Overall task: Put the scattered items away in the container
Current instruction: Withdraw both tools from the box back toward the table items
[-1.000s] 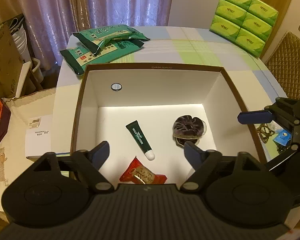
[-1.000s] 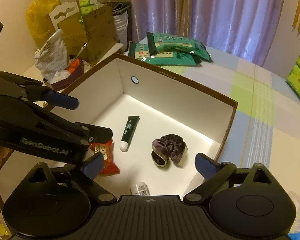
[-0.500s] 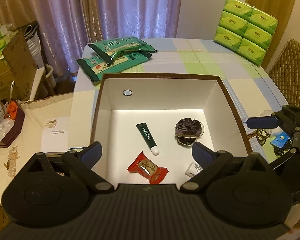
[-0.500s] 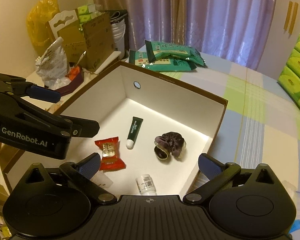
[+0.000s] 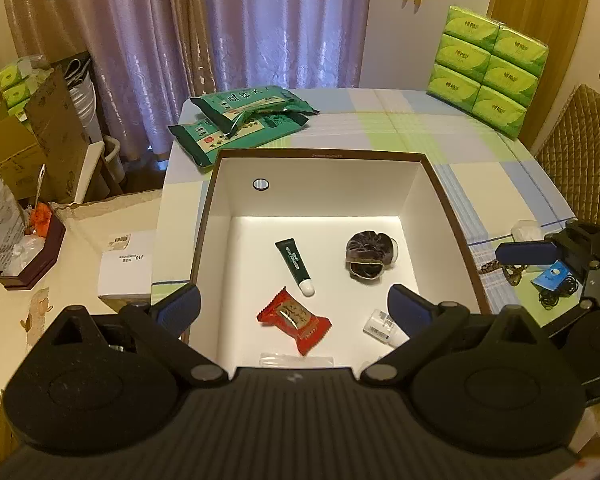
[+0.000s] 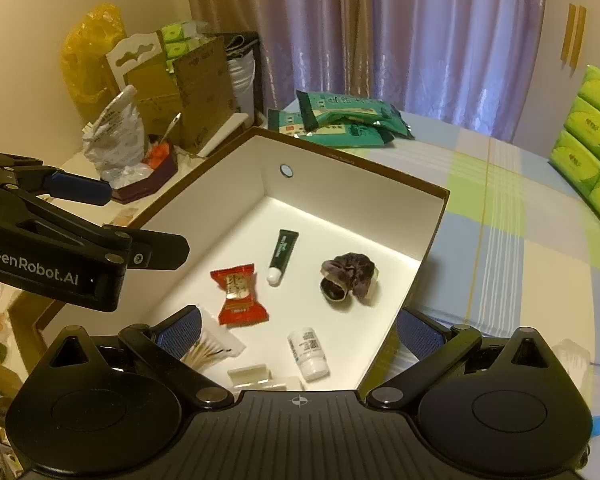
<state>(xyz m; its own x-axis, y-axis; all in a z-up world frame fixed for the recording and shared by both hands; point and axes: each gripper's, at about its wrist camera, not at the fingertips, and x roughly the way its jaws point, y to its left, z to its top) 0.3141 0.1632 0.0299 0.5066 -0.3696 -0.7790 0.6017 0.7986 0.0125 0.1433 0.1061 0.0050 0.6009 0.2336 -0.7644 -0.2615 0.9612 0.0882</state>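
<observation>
Hovering over the box (image 5: 444, 184) with both grippers, left gripper (image 5: 294, 308) and right gripper (image 6: 298, 330), fingers apart and empty, probably because most bits already sit inside.

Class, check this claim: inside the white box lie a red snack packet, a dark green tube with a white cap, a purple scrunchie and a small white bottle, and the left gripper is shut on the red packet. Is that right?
Not quite. The left gripper is open and holds nothing; the red snack packet lies loose on the floor of the white box, as the left wrist view shows. The dark green tube, purple scrunchie and small white bottle are in the box as stated.
</observation>
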